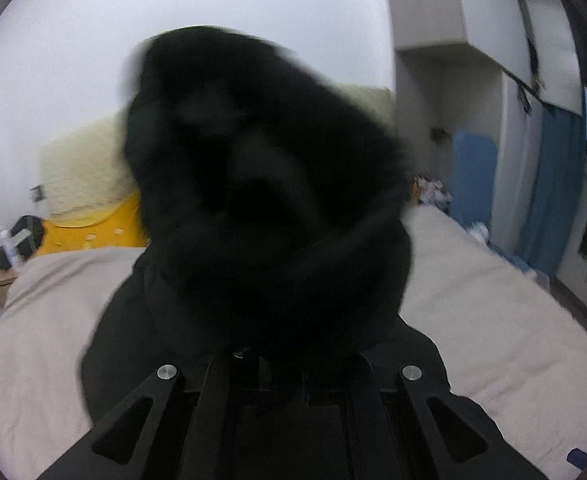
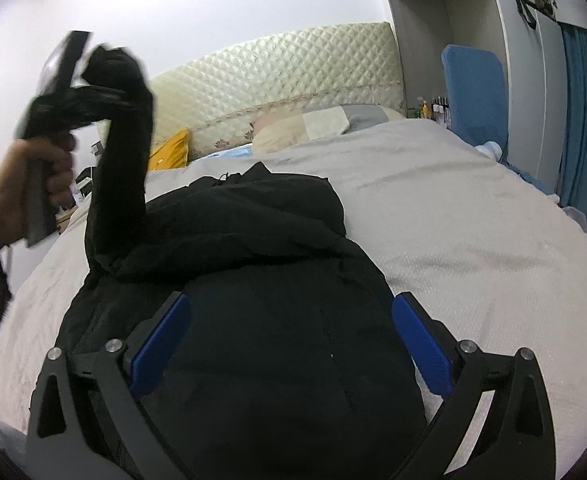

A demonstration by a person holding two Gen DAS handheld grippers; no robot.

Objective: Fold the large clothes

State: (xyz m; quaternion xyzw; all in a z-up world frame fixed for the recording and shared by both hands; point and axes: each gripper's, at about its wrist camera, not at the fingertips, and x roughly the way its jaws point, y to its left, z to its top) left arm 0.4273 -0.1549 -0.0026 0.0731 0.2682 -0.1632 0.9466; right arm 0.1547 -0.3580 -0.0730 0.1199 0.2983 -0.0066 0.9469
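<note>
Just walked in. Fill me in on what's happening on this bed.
A person is folding a black jacket spread on the bed's beige cover. The left gripper is clamped on a sleeve and holds it raised above the bed, the cloth filling that gripper's own view. The right gripper hangs open over the jacket's body, gripping nothing. The body lies crumpled and not yet folded flat.

Black jacket [image 2: 261, 280] sprawled across the pale bed cover [image 2: 473, 240], bulk of it right under the right gripper [image 2: 289, 344], whose blue pads [image 2: 161, 344] stand wide apart above the cloth. Off to the left, a hand [image 2: 33, 176] grips the left gripper [image 2: 109, 96], raised high, sleeve [image 2: 125, 152] pinched in it and hanging down to the jacket. Quilted headboard [image 2: 277, 80] behind.
</note>
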